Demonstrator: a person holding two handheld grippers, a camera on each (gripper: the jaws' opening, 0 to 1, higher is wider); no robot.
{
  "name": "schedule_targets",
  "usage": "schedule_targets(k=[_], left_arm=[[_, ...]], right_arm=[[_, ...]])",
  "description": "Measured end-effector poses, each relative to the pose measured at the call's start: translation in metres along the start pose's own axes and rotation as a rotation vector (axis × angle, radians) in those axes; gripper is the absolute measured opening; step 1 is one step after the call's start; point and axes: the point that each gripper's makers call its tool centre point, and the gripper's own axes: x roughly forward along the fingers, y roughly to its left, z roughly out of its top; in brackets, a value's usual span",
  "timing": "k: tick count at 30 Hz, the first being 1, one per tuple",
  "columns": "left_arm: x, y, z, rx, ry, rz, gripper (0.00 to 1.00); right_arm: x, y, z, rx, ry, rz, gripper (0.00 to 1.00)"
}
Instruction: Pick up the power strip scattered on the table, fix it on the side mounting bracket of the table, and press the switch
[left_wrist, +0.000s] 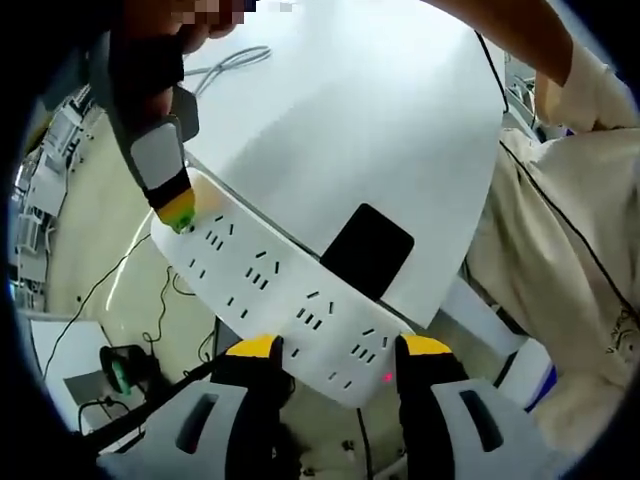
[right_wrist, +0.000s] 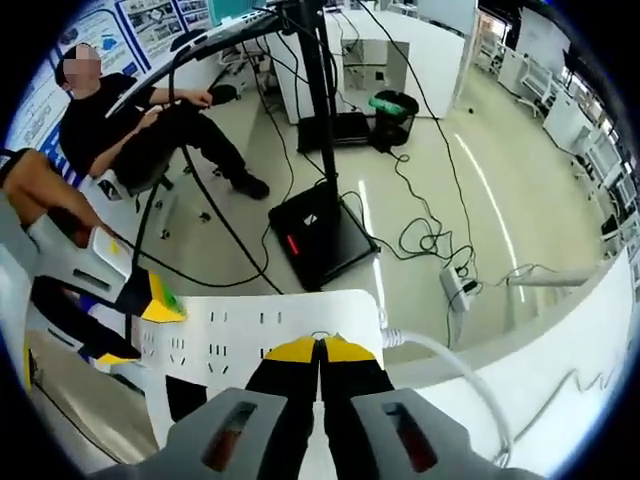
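Two claws on one job, so work from the big thing down. Take the tabletop (left_wrist: 380, 110) as the reference: white, broad, with an edge running just behind the strip (left_wrist: 270, 275). Judge the step as seating the strip along that edge, with the switch press not yet clearly made. Hold the strip level and parallel to the edge, and push it in squarely rather than one end first. Treat the black plate (left_wrist: 367, 250) just behind the strip's middle as a possible part of the bracket. Cannot tell that for sure, so feel for the catch instead of forcing it.

Use the left claw (left_wrist: 340, 347) as the anchor. Note its jaws set moderately wide against the strip's two long edges at the near end, gripping it across the width. Hold firmly there without twisting.

Use the right claw (right_wrist: 320, 348) as the working tool. Note its jaws closed tip to tip, resting at the strip's other end just beside the cable (right_wrist: 450, 360). Cannot tell whether pinching a thin lip or merely pressing. Press with the closed tips straight down onto the switch, against the left claw's hold, and stay off the cable.

Watch the small red light (left_wrist: 388, 377) near the left claw for a sign of power.
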Motion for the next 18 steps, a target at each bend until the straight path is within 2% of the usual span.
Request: schedule_targets(k=[5,11,14,18], left_arm=[[-0.001,0.0,0.0,-0.004,-0.015,0.002,0.5],[-0.001,0.003,0.002,-0.006,-0.037,0.001,0.5],[-0.001,0.004,0.002,-0.007,-0.041,0.003,0.5],[-0.001,0.005,0.003,-0.007,-0.048,0.002,0.5]], right_arm=[[-0.001,0.001,0.001,-0.022,-0.01,-0.005,0.0],[-0.014,0.009,0.012,-0.048,-0.121,0.001,0.0],[-0.024,0.01,0.011,-0.072,-0.165,-0.026,0.0],[-0.038,0.016,0.007,-0.077,-0.214,-0.021,0.01]])
